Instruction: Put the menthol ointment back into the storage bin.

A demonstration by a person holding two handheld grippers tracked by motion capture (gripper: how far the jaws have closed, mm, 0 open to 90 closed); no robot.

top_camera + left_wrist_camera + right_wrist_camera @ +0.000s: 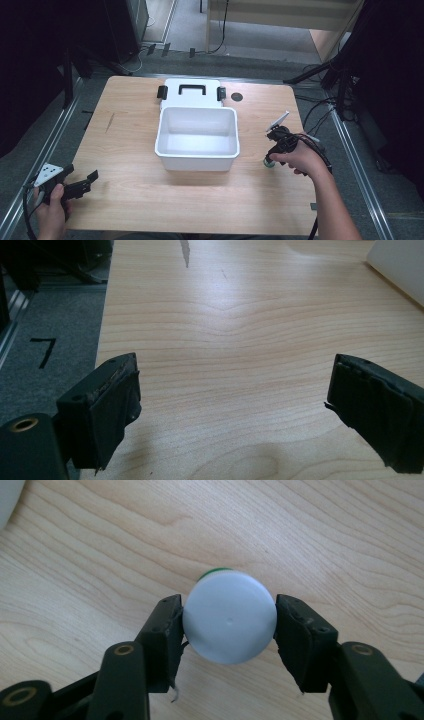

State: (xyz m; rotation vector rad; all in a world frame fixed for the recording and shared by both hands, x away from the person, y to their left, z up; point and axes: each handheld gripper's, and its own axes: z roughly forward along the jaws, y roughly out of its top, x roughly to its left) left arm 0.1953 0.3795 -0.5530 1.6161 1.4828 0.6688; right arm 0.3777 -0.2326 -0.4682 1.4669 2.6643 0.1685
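Right gripper [229, 625] is pinching a small round container with a white cap [229, 622] and a green body peeking out behind it; both pads sit against the cap's sides, so the grasp looks made. In the high view that container [270, 163] stands on the wooden table [130, 165], right of the white bin [197, 132] and apart from it, under the person's right hand [295, 157]. It reads as still on or barely off the tabletop, cannot tell which.

Left gripper [235, 410] has its jaws spread wide with nothing between them, just bare wood below. In the high view it is parked at the near left corner of the table [75, 186], well away from the bin.

The bin is open and looks empty inside. Its lid [192, 92], with a black handle and two black latches, lies flat behind it, touching the far wall.

Progress judgement: early. Done: lid off, container gripped. Left, most likely: lift the container, carry it over the bin rim, let go inside, maybe put the lid on again. Left gripper idle so far
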